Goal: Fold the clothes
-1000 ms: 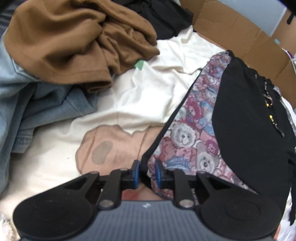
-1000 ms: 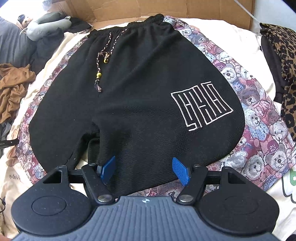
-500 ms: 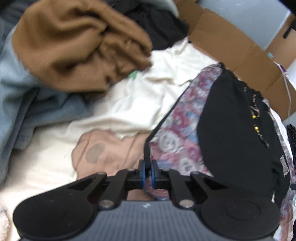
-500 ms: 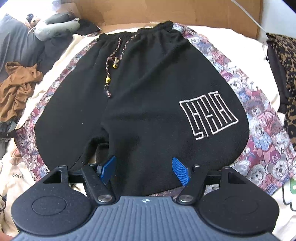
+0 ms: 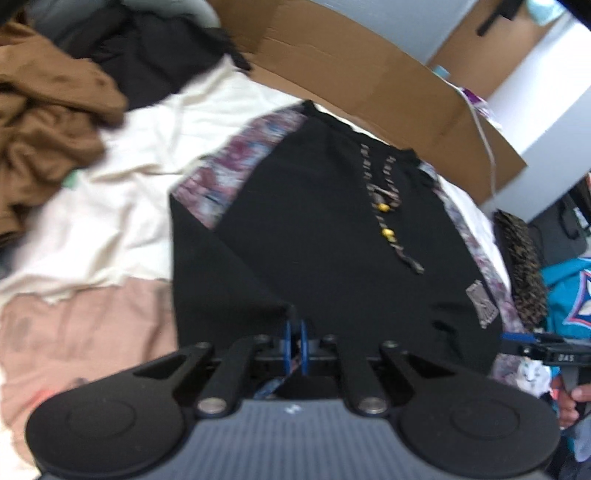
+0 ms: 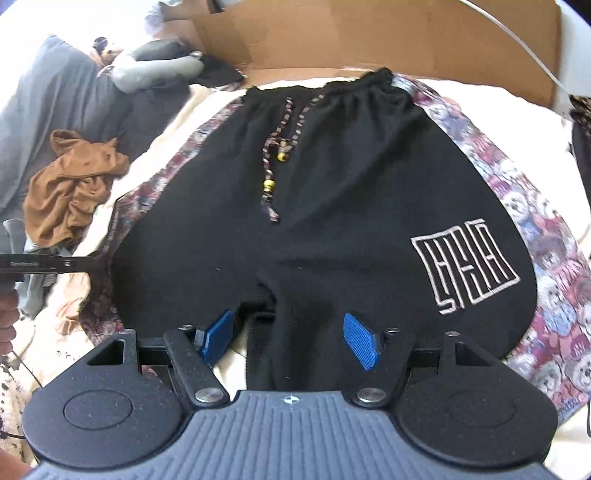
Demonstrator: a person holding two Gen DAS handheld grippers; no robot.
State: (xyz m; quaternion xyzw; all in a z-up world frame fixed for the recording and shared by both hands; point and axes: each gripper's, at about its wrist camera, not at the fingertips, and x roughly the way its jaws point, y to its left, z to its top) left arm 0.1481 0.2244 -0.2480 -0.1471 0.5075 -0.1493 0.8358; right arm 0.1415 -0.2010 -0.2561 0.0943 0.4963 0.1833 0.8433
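Two garments are laid one over the other on a cream sheet [image 6: 509,122]: black shorts [image 6: 332,206] are spread flat on a bear-print cloth [image 6: 546,258], with the waistband toward a cardboard box [image 6: 369,33]. The left gripper [image 5: 294,345] is closed tight on a thin edge of fabric at the near left corner; a strip of the bear print is seen between its blue pads. The right gripper [image 6: 291,338] is held wide open, and a leg hem of the shorts lies between its jaws, not pressed. A brown garment [image 6: 70,195] is crumpled at the left.
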